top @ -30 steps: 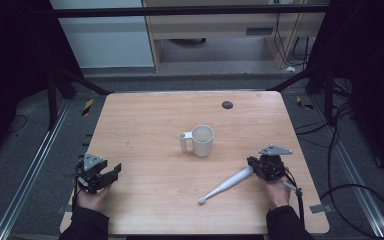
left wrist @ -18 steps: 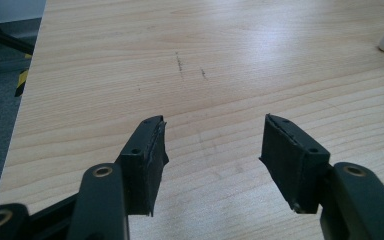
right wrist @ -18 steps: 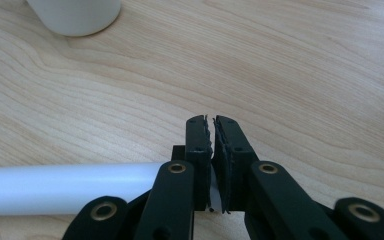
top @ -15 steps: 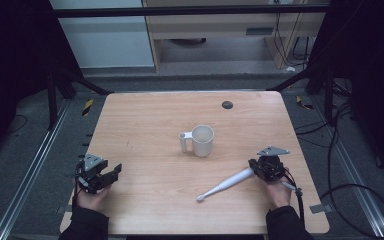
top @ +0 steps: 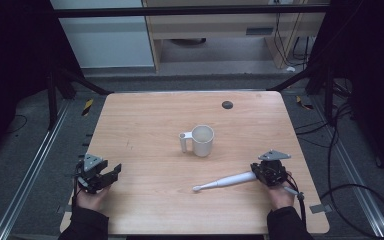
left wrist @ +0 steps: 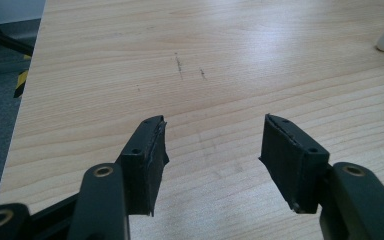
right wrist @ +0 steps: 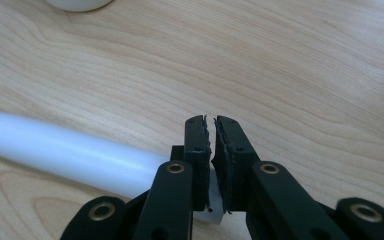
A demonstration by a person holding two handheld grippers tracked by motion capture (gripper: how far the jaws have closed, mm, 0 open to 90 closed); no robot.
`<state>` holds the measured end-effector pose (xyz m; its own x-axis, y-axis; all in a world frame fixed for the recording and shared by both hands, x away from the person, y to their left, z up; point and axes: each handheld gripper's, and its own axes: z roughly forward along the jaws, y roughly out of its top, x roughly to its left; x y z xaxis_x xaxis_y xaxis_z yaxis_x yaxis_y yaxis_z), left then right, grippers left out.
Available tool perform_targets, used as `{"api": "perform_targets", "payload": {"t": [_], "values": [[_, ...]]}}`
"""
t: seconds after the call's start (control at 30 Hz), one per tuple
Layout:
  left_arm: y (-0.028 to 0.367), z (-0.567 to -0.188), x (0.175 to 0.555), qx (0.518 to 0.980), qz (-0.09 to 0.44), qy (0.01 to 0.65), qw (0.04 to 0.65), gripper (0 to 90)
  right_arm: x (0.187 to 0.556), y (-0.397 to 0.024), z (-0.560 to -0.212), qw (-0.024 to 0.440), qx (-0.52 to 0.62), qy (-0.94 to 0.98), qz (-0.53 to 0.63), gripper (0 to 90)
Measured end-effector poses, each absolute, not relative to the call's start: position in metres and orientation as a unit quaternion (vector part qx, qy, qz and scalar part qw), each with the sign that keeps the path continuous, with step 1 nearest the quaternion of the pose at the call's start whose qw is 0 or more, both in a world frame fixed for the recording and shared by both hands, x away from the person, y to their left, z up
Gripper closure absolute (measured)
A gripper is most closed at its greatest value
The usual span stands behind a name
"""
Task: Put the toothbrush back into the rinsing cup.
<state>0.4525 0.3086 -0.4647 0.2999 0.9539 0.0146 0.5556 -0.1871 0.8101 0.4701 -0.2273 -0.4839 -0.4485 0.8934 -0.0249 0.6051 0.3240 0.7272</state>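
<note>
Nothing much has shifted since a second ago: the right gripper (top: 269, 172), jaws pressed together on the thick end of the white toothbrush (top: 223, 181), keeps it near the table's (top: 145, 125) right edge, short of the mug (top: 202, 140), while the left gripper (top: 99, 175) idles spread at the left edge.

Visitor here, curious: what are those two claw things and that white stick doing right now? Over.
Left gripper open, empty, near table edge. Right gripper shut on thick end of long white plastic toothbrush-like wand. White ceramic mug upright mid wooden table. Path between clear.
</note>
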Motion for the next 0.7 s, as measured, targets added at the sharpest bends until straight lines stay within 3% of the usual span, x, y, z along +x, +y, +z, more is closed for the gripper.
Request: {"api": "perform_targets", "payload": {"t": [0.7], "values": [[0.309, -0.465, 0.452, 0.723, 0.275, 0.522, 0.360, 42.3, 0.449, -0.229, -0.484, 0.203, 0.474, 0.794, 0.322, 84.4]]}}
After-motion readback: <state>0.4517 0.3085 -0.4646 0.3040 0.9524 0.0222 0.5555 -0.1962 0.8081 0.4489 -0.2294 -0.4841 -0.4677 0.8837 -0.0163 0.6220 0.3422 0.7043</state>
